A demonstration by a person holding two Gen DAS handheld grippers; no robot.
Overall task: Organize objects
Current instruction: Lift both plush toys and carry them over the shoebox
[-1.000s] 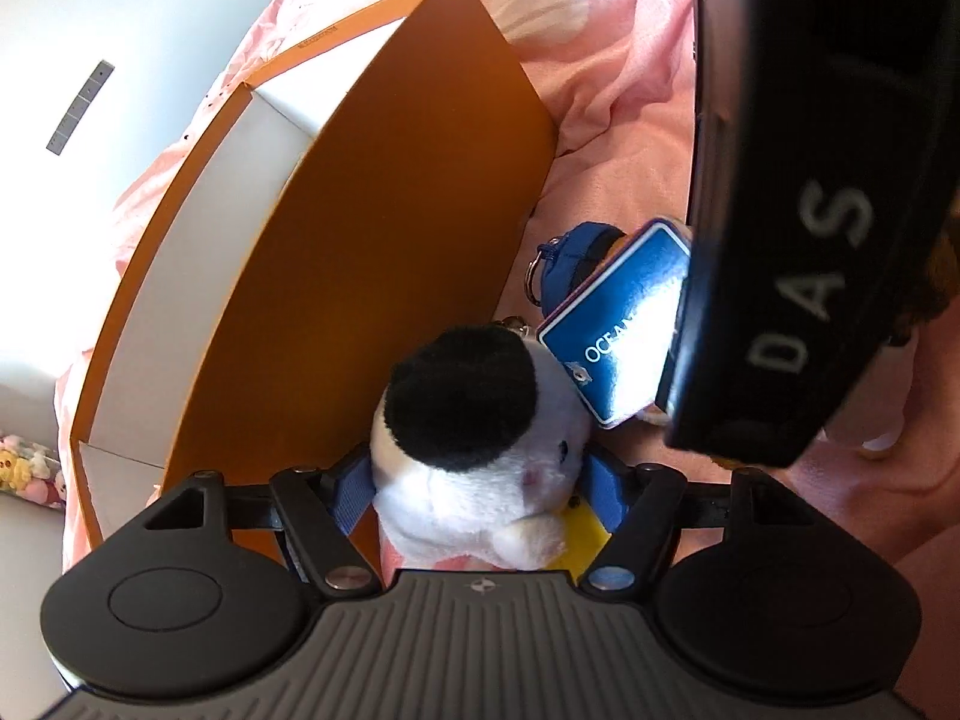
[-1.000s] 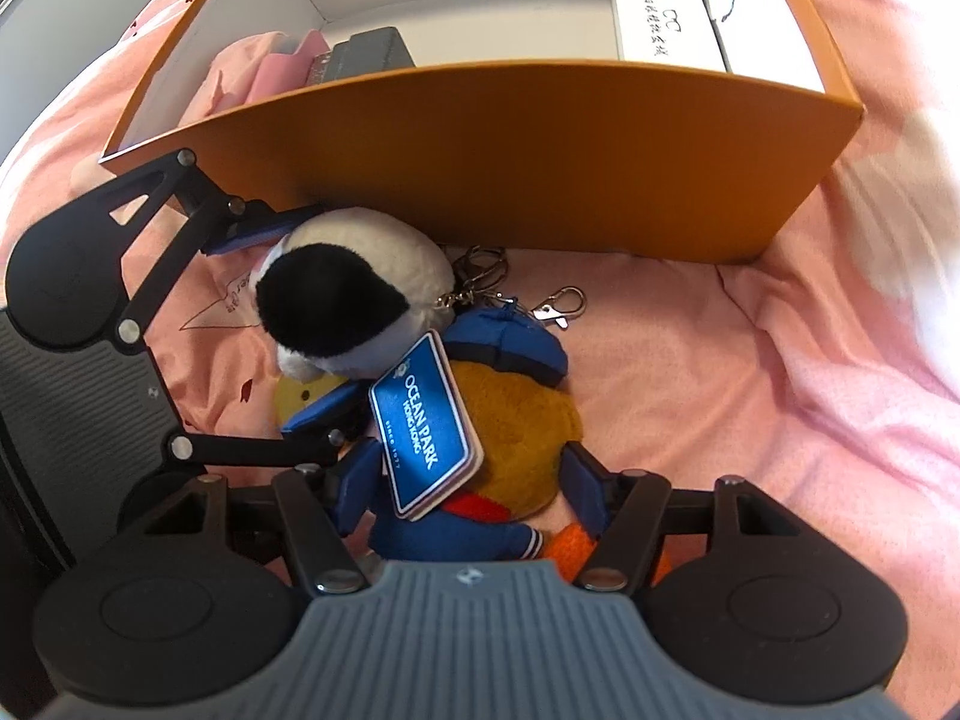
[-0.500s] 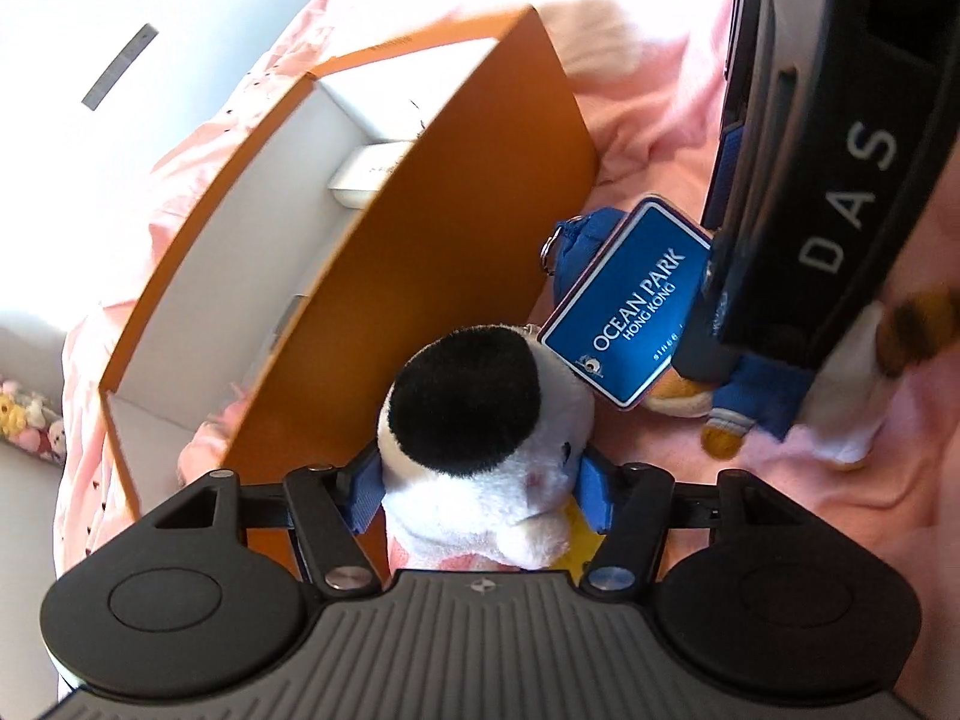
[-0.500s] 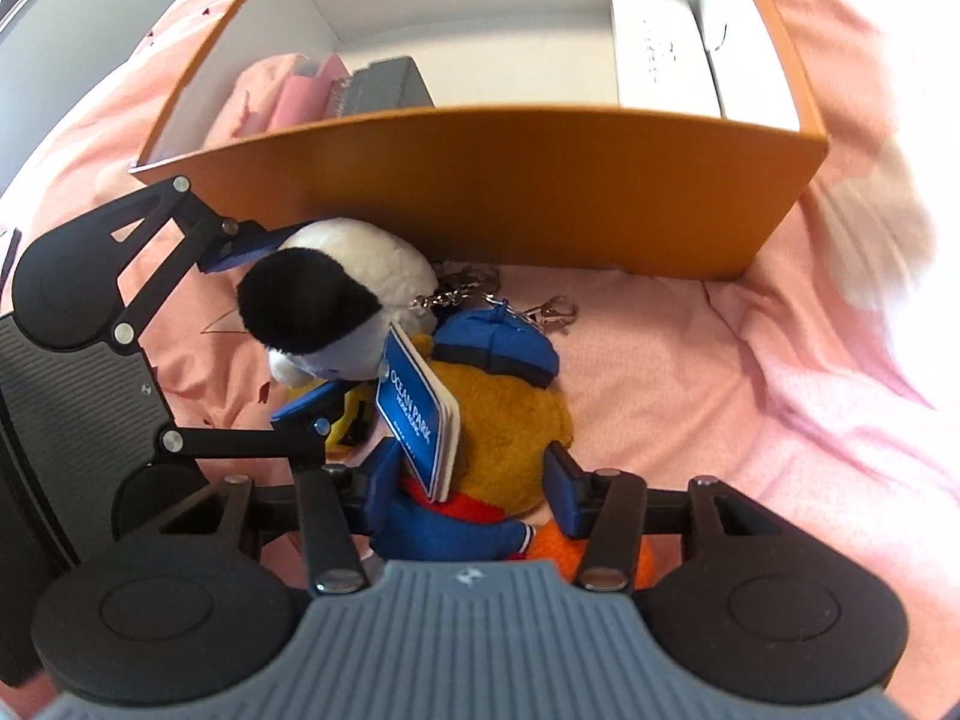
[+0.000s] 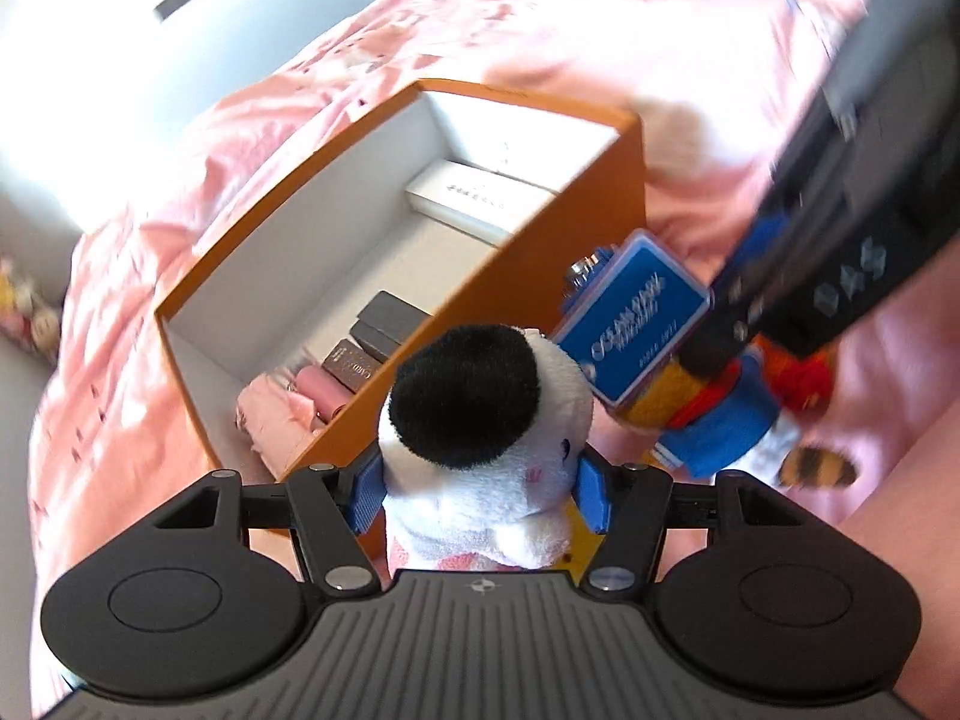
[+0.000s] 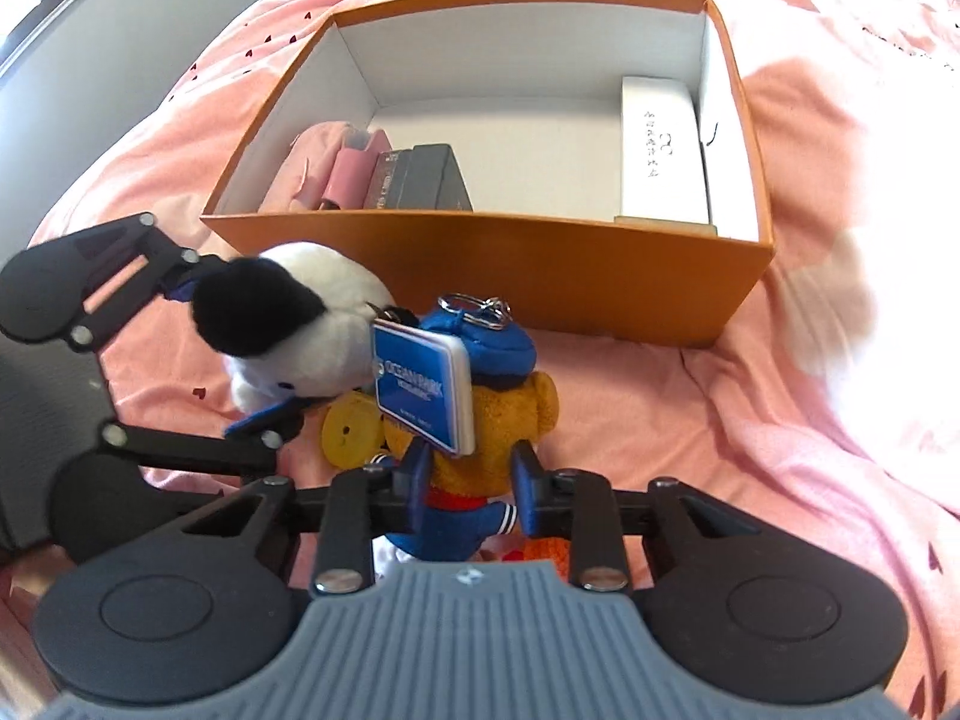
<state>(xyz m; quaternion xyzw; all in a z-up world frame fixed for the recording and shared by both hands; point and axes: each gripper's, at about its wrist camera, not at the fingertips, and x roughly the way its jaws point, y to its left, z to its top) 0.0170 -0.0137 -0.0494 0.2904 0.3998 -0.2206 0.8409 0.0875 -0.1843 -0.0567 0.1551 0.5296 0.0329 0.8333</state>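
**Two plush toys gripped in front of the orange box**

My left gripper is clamped on the white plush with the black patch, its blue fingers pressing into both sides of the soft body. My right gripper is closed on the brown plush in blue clothes, fingers pinching it at the waist. A blue tag reading OCEAN PARK stands between the two toys, touching both, and a metal key ring sits on the brown plush's blue cap.

Just beyond both sets of fingers stands the orange box, open-topped and white inside. It holds pink items and dark boxes toward my left and a white case along the right wall. Everything rests on a rumpled pink bedspread; a pale wall lies beyond it.
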